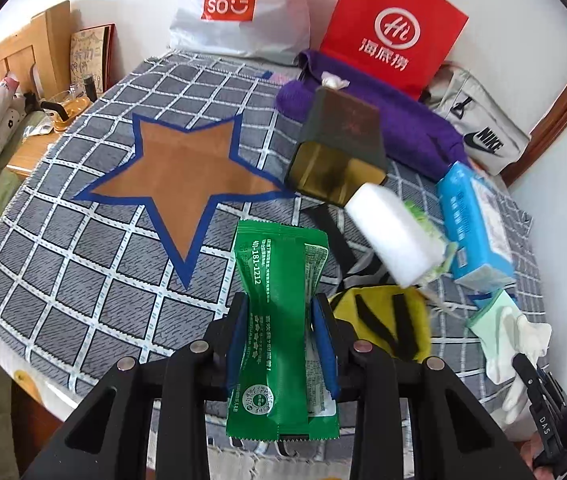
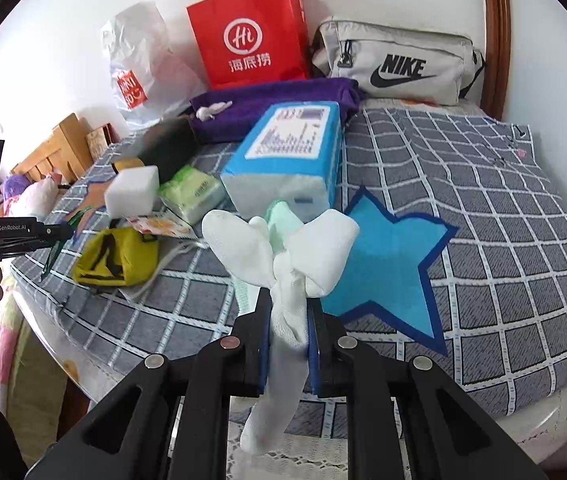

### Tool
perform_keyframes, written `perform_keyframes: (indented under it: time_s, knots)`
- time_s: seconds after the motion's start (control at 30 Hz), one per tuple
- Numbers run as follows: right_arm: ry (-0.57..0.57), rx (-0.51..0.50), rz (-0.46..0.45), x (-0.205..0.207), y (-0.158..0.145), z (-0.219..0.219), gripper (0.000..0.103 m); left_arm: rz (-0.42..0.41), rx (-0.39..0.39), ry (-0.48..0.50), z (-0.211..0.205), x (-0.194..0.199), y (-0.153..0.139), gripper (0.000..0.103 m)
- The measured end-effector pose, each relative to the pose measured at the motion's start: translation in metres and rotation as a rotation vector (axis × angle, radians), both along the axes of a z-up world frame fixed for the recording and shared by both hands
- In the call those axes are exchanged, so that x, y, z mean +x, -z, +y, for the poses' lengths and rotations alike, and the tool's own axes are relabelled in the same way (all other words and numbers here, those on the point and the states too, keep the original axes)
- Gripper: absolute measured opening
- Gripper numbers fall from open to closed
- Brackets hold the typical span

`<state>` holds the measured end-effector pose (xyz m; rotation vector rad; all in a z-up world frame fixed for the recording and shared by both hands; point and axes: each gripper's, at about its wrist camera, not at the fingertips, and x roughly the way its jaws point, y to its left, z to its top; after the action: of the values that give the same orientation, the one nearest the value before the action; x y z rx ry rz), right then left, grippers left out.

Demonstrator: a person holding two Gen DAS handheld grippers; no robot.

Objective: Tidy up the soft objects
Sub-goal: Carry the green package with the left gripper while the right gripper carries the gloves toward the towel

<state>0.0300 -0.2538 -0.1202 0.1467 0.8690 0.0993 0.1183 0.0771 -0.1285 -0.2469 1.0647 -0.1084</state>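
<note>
A: What is the left gripper (image 1: 281, 322) doing?
B: It is pinching a green packet (image 1: 281, 312) at the waist, its blue pads pressing in from both sides. The packet is hanging above the grey checked cloth (image 1: 83, 288), just short of the brown star (image 1: 179, 172).

A: And the right gripper (image 2: 289, 322)?
B: It is clamping a bundle of white socks (image 2: 283, 256), which is bulging out over the jaws and dangling below them, beside the blue star (image 2: 395, 264).

A: What is lying beyond them?
B: A yellow pouch (image 2: 117, 256), a white sponge block (image 2: 131, 192), a green tissue pack (image 2: 191, 194) and a blue tissue pack (image 2: 287, 152) are sitting close together. Farther back a purple towel (image 2: 267, 104) is lying before a red paper bag (image 2: 249, 32), a white plastic bag (image 2: 139, 60) and a grey waist bag (image 2: 395, 64).
</note>
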Motion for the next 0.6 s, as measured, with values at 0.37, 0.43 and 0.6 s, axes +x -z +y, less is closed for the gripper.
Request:
perform_keyframes:
  time_s: [0.37, 0.43, 0.6]
  knots:
    - [-0.032, -0.004, -0.076, 0.007, -0.053, 0.008, 0.015, -0.059, -0.016, -0.001, -0.004, 0.003, -0.042, 0.031]
    - [-0.040, -0.014, -0.085, 0.010, -0.061, 0.009, 0.015, -0.064, -0.017, 0.000, -0.005, 0.006, -0.048, 0.031]
    - [-0.040, -0.022, -0.104, 0.021, -0.078, 0.008, 0.015, -0.088, -0.023, 0.000, -0.008, 0.018, -0.064, 0.030]
